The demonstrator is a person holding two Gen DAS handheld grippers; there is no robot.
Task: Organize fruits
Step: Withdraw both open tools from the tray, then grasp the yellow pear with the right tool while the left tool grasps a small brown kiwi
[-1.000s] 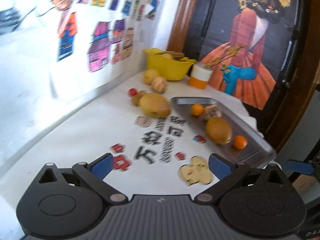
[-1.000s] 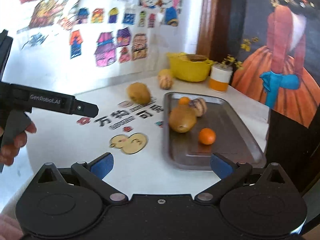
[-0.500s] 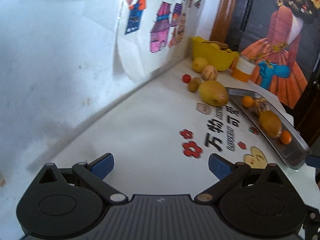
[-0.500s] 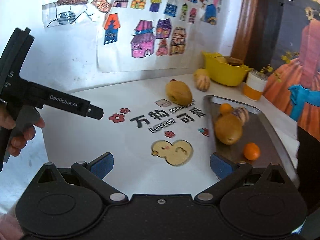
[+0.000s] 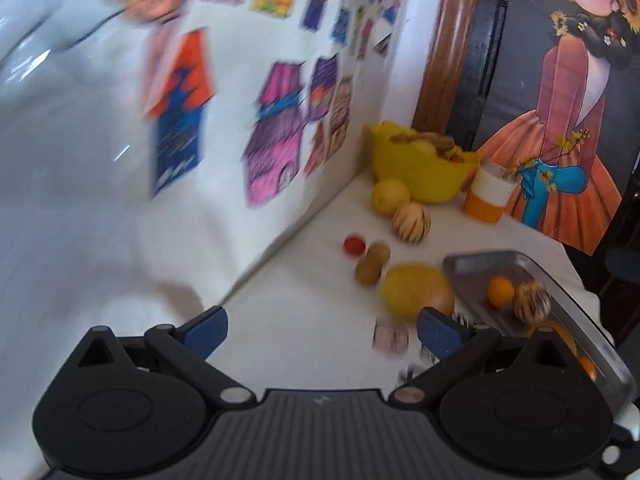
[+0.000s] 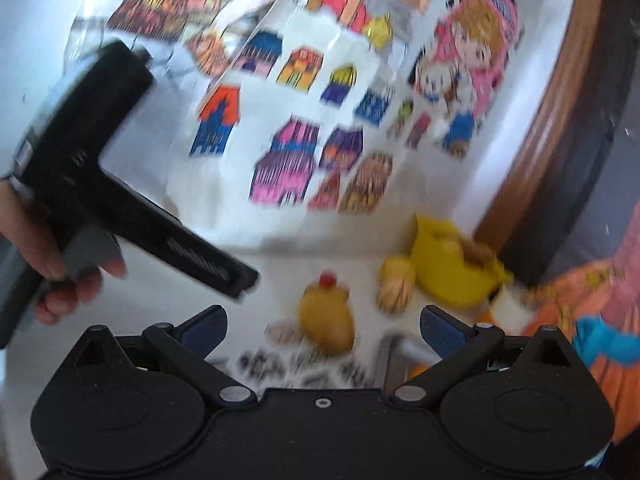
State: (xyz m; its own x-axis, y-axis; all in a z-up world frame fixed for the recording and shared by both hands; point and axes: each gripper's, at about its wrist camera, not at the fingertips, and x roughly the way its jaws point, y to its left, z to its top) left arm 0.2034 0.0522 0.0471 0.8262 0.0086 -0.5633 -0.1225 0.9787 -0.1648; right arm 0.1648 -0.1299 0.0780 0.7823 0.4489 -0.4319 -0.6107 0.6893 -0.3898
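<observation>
A large yellow mango (image 5: 416,291) lies on the white table beside a metal tray (image 5: 480,264). The tray holds an orange (image 5: 501,290), a striped melon (image 5: 531,307) and more fruit partly hidden behind my right finger. Two kiwis (image 5: 372,264), a red cherry tomato (image 5: 353,245), a striped melon (image 5: 411,218) and a yellow pear (image 5: 389,197) lie loose near a yellow bowl (image 5: 420,168). My left gripper (image 5: 322,330) is open and empty above the table. My right gripper (image 6: 322,330) is open and empty; the mango (image 6: 327,318) shows blurred ahead of it.
An orange-and-white cup (image 5: 488,196) stands by the yellow bowl. A wall with coloured drawings (image 5: 276,136) runs along the left. A painted panel (image 5: 568,120) stands behind the table. The left gripper's body (image 6: 104,184) and the hand crosses the right wrist view at left.
Both grippers have swung up and forward towards the far corner. The loose fruit now appears closer in the left view. Both views are motion-blurred. The jaws stay open.
</observation>
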